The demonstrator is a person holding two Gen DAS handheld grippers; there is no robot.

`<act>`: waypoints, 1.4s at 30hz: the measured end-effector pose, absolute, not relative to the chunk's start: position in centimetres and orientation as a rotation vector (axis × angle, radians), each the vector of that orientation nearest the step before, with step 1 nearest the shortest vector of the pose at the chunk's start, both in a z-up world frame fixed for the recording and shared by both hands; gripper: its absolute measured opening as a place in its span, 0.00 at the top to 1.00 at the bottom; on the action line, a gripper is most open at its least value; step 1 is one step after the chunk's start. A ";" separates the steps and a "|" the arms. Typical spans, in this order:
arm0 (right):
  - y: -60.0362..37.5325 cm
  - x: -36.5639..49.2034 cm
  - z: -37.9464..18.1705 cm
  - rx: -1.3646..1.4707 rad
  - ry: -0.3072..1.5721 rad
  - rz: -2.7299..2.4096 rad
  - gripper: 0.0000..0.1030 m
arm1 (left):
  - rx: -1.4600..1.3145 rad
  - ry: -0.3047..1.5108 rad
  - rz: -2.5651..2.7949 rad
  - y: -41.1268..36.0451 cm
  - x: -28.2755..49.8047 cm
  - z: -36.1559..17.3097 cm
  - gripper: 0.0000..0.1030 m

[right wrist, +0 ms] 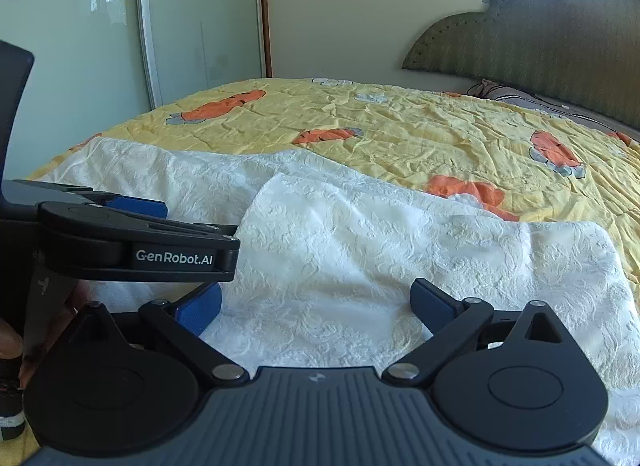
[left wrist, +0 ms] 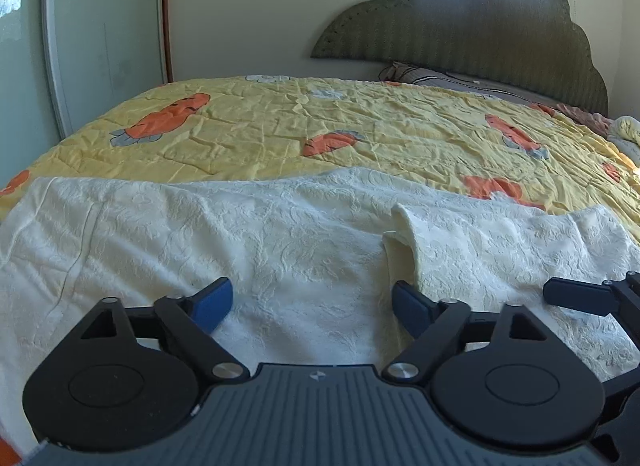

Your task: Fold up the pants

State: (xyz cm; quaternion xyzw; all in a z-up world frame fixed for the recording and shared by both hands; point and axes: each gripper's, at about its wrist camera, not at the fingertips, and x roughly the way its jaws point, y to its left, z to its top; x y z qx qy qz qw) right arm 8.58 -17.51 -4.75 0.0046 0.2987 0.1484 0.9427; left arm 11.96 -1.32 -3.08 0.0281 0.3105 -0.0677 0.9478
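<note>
pants: cream textured pants spread across the near edge of the bed, on the yellow carrot-print quilt; seen too in the right wrist view
fold state: one part already doubled over, its rolled edge standing up just right of centre; judging by that, the fold is partly done
left gripper: fingers wide apart, low over the cloth, nothing between the pads
right gripper: fingers wide apart too, cloth lying below, not pinched
spacing: the two grippers sit close side by side; each shows at the edge of the other's view
handling: looks light, soft and floppy; embossed weave should give the pads decent friction, not slippery; will sag and drag, so lift both ends together
where to grip: pinch an outer edge or corner, through both layers at the doubled part; a single-layer pinch would likely peel the fold open
risk: quilt is wrinkled and loose, a deep pinch may catch it as well
</note>
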 end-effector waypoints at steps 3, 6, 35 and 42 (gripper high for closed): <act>-17.6 8.8 -4.9 0.018 0.625 0.310 0.00 | 0.086 0.616 -0.041 -1.5 11.1 -3.4 0.00; -17.5 8.6 -4.8 0.007 0.621 0.303 0.00 | 0.043 0.640 -0.033 -0.8 11.3 -3.5 0.00; -22.1 7.3 -5.1 0.009 0.626 0.152 0.00 | 0.068 0.648 -0.024 -1.2 11.3 -3.5 0.00; -22.2 7.3 -5.1 0.018 0.631 0.156 0.00 | 0.068 0.647 -0.024 -1.3 11.3 -3.5 0.00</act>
